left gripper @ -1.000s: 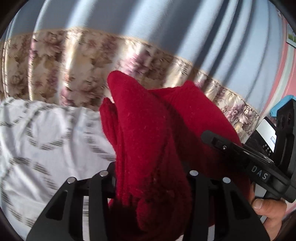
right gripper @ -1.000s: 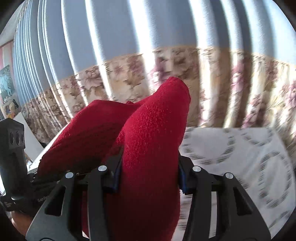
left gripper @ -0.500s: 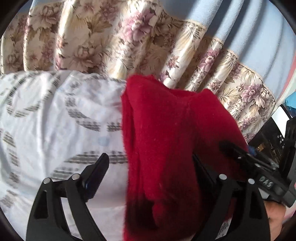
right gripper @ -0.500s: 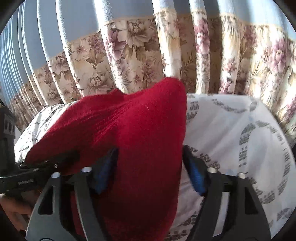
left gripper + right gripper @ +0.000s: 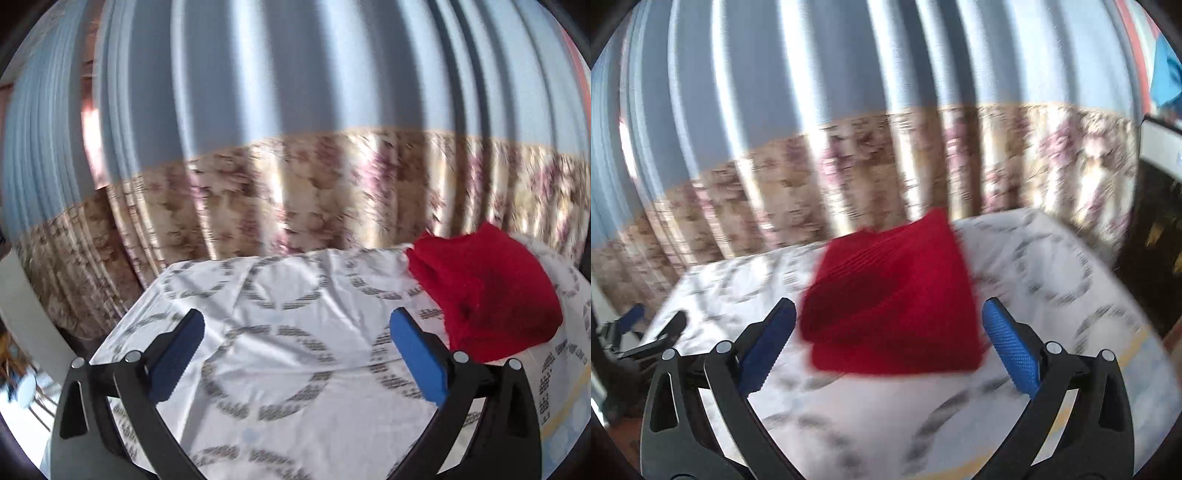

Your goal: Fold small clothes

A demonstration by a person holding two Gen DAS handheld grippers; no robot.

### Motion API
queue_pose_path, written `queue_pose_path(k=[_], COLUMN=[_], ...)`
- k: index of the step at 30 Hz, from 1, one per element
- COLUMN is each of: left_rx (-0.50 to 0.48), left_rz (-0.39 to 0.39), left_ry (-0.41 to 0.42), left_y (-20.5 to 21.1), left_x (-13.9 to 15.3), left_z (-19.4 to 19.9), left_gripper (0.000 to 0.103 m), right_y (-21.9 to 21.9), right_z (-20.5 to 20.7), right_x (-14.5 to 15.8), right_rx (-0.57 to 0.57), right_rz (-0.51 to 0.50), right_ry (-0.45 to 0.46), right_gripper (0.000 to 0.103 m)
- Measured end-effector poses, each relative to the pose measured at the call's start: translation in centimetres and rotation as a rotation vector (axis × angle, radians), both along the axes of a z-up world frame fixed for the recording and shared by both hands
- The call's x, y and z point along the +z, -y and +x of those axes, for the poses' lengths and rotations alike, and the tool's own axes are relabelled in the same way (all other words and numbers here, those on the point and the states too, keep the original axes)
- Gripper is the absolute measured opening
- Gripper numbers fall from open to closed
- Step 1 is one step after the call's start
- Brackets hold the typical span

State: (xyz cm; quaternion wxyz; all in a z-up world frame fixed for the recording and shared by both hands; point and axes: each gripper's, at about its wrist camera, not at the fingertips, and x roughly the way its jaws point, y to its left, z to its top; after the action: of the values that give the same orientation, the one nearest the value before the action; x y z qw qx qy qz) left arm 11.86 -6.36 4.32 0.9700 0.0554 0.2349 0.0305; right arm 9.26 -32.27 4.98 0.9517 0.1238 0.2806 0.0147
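Reading from left to right, our left gripper [image 5: 295,350] comes first: its jaws have just been opening and now stand wide with only the patterned sheet [image 5: 280,295] between them. The one red garment [image 5: 484,295] lies folded on that sheet, off to this gripper's right and a little ahead, clear of its blue pads. Our right gripper [image 5: 888,334] has also just been opening and is spread wide, and in its view the garment [image 5: 894,299] sits straight ahead, just beyond the fingertips and untouched, its broad front edge running crosswise. We judge the right hand nearer. We count one garment, two grippers and one floral curtain [image 5: 332,192] behind.
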Motion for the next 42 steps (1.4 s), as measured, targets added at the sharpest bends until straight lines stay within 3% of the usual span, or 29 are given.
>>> queue_pose_path(k=[2, 4, 7, 9, 13, 21, 28, 42], left_rx=[0.019, 0.020, 0.044, 0.067, 0.050, 0.069, 0.011, 0.004], left_rz=[-0.037, -0.031, 0.016, 0.011, -0.069, -0.114, -0.044, -0.086], left_ry=[-0.067, -0.096, 0.016, 0.072, 0.054, 0.040, 0.021, 0.002], left_y=[-1.0, -1.0, -0.6, -0.5, -1.0, -1.9, -0.6, -1.3], left_x=[-0.3, 0.0, 0.6, 0.7, 0.1, 0.2, 0.1, 0.3], left_z=[-0.2, -0.5, -2.7, -3.5, -3.2, -2.9, -3.1, -2.7], left_gripper=[0.101, 0.101, 0.101, 0.101, 0.101, 0.101, 0.101, 0.101], right_y=[-2.0, -3.9, -5.9, -6.2, -6.0, -3.4, -2.7, -2.8], right_z=[-1.5, -2.8, -4.7, -5.2, -5.1, -3.6, -3.2, -2.7], right_x=[0.0, 0.4, 0.2, -0.4, -1.2, -1.9, -2.0, -2.4], right_rx=[0.136, 0.146, 0.100, 0.086, 0.094, 0.059, 0.060, 0.061], right_rz=[0.043, -0.039, -0.181, -0.196, -0.176, -0.143, -0.131, -0.143], right_ry=[0.048, 0.102, 0.211, 0.240, 0.232, 0.185, 0.179, 0.159], right_gripper=[0.100, 0.100, 0.100, 0.100, 0.100, 0.100, 0.100, 0.100])
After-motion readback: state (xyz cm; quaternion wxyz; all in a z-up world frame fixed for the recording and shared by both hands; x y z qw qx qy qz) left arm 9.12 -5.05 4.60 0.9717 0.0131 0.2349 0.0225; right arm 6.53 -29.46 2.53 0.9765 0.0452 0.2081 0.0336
